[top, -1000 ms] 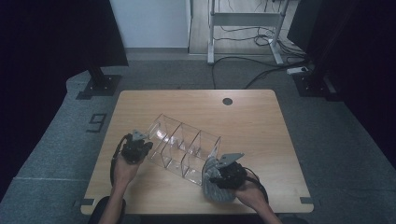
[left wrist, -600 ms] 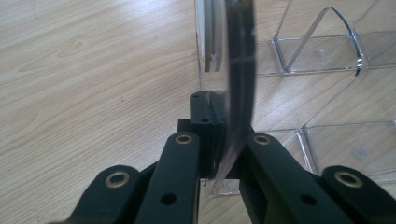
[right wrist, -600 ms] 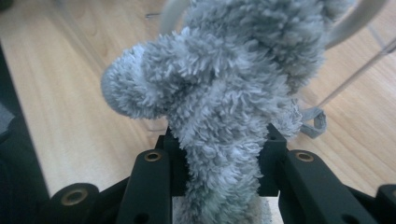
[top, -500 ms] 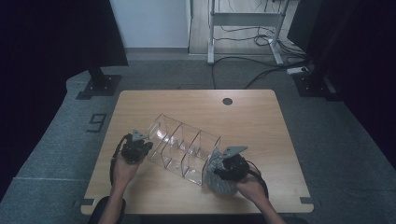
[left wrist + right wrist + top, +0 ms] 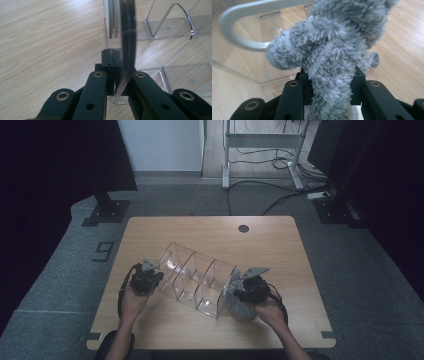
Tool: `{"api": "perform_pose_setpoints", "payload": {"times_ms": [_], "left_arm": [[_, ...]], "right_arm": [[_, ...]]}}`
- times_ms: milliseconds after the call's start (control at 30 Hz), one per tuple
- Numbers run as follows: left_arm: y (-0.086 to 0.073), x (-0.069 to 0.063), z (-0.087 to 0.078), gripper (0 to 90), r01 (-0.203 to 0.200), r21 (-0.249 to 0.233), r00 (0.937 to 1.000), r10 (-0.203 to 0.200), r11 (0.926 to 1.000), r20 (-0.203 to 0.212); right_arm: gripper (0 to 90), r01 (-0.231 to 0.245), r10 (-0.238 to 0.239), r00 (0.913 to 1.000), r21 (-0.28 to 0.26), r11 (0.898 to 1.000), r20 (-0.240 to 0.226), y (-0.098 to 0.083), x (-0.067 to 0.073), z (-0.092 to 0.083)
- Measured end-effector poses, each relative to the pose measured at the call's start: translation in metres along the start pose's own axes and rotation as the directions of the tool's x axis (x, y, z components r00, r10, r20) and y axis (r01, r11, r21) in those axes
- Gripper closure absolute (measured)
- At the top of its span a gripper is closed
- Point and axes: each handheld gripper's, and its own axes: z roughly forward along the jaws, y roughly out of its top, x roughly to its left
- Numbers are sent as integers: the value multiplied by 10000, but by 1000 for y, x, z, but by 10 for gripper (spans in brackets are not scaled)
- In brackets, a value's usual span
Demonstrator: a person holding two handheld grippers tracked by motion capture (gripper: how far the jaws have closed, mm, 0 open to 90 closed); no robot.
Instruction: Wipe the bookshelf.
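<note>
Acrylic organizer [image 5: 197,279] on the tabletop [image 5: 280,250] — held steady for wiping.

Left hand-held gripper [image 5: 148,279] is clamped tight on the organizer's thin end wall; right hand-held gripper [image 5: 240,295] pinches a bunched grey microfiber cloth [image 5: 332,50] against the other end. Clear plastic looks light, stiff, slippery and probably scratch-prone — best gripped by a wall edge.

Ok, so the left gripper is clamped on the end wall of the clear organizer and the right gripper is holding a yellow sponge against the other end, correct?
Not quite. The right gripper holds a fluffy grey cloth, not a yellow sponge; the right gripper view shows it bunched between the fingers. The rest stands: the left gripper is clamped on the end wall of the clear organizer, and the cloth is at the other end.
</note>
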Motion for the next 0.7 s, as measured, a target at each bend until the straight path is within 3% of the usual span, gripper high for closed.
{"api": "perform_pose_setpoints", "payload": {"times_ms": [467,700], "left_arm": [[0,-1,0,863,3,15,10000,-3,10000,-24],[0,-1,0,862,64,1,10000,-64,10000,-33]], "right_arm": [[643,-565,572,9956,-116,9983,744,10,-29,6],[643,-542,541,9949,-16,9985,846,10,-32,10]]}}
